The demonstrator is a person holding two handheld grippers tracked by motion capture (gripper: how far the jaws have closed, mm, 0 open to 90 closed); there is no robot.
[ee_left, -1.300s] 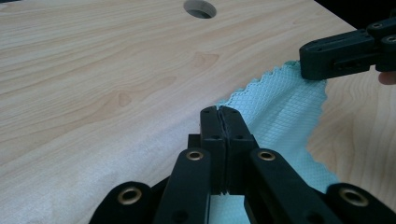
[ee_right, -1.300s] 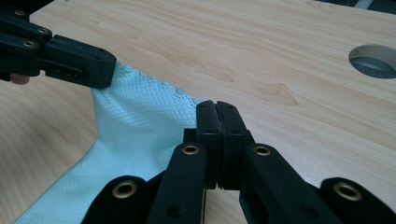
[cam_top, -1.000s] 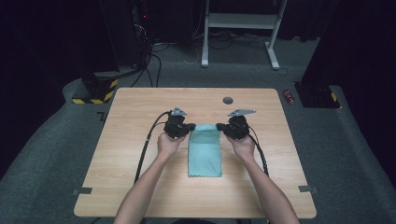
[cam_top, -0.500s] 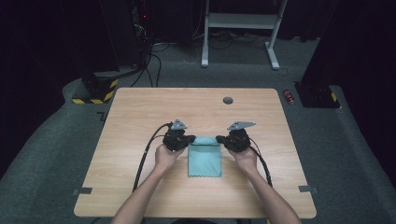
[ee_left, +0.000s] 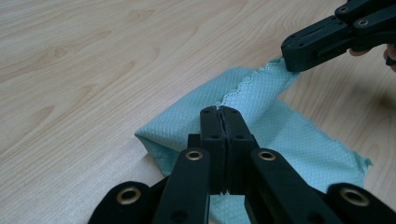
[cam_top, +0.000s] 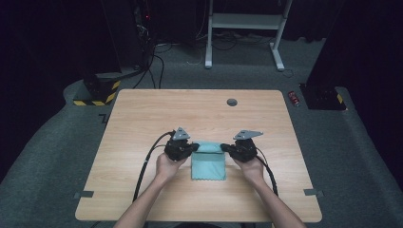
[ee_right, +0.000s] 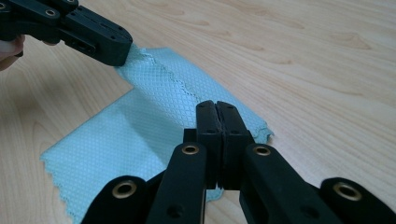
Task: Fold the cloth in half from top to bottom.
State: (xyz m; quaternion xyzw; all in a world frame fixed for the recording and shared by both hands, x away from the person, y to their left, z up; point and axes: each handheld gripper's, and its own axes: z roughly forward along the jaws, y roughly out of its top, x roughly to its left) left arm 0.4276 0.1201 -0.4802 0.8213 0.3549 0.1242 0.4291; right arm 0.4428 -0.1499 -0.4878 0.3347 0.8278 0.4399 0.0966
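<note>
You have the small teal waffle-weave cloth (cam_top: pixel 208 160) lying on the light wooden tabletop (cam_top: pixel 142 118) between your hands, its far edge lifted and doubled toward you. Your left claw (cam_top: pixel 194 147) is clamped on the cloth's far left corner, jaws pressed together on the fabric, and your right claw (cam_top: pixel 223 147) is clamped likewise on the far right corner. This looks like a fold in progress, so carry both corners at the same height and pace, keeping the scalloped edge (ee_left: pixel 252 86) taut between the claws so it does not sag or twist. Aim that edge to land squarely on the near edge (cam_top: pixel 208 178), corners matching, and lower it flat before you let the jaws part, or the fold may come out skewed.
</note>
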